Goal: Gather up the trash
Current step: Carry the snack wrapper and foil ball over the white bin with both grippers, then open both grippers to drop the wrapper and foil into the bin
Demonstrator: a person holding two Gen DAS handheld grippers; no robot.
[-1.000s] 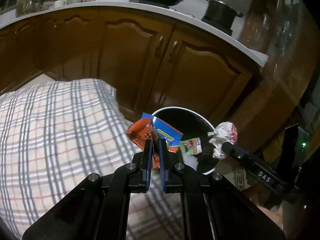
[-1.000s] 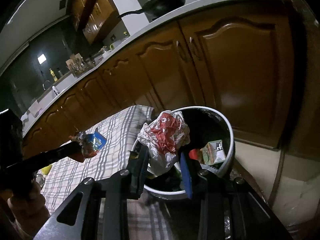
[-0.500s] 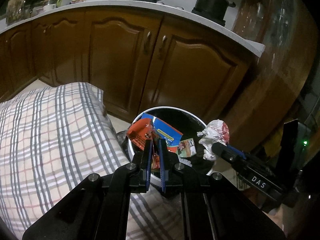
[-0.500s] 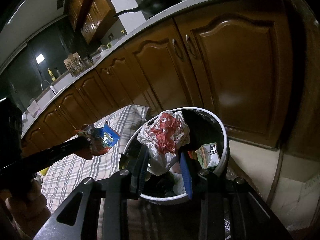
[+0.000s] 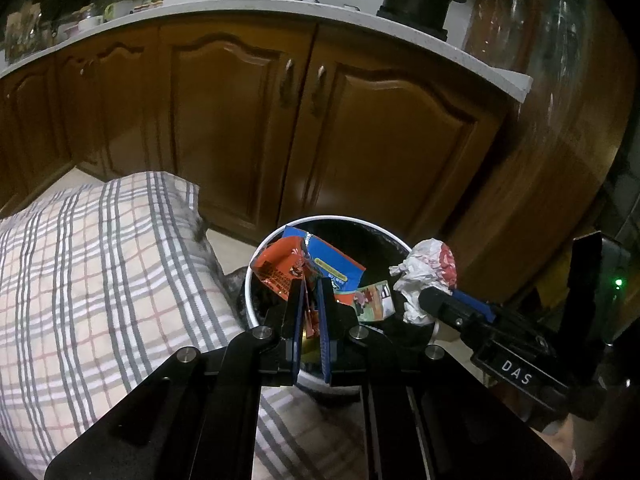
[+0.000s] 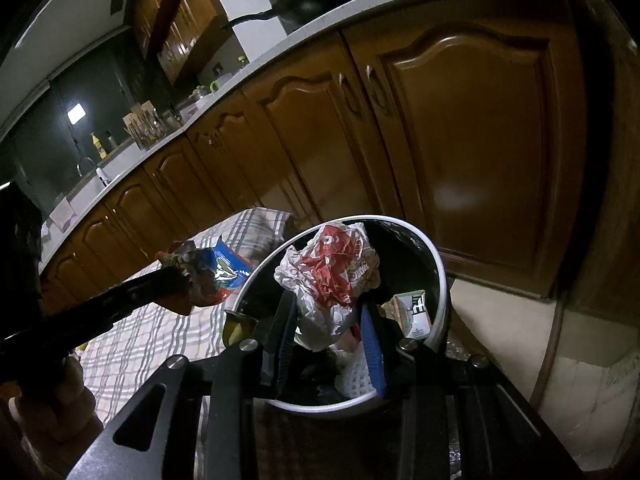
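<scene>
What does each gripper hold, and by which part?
Left gripper pinches the red and blue snack wrappers by their lower edge; right gripper clamps the crumpled white-red bag around its lower middle.

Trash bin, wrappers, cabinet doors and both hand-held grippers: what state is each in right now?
Bin: open, partly filled.
Carton: in bin.
Snack wrapper: held over bin.
Crumpled bag: held over bin.
Left hand-held gripper: shut on snack wrapper.
Right hand-held gripper: shut on crumpled bag.
Cabinet doors: closed.
</scene>
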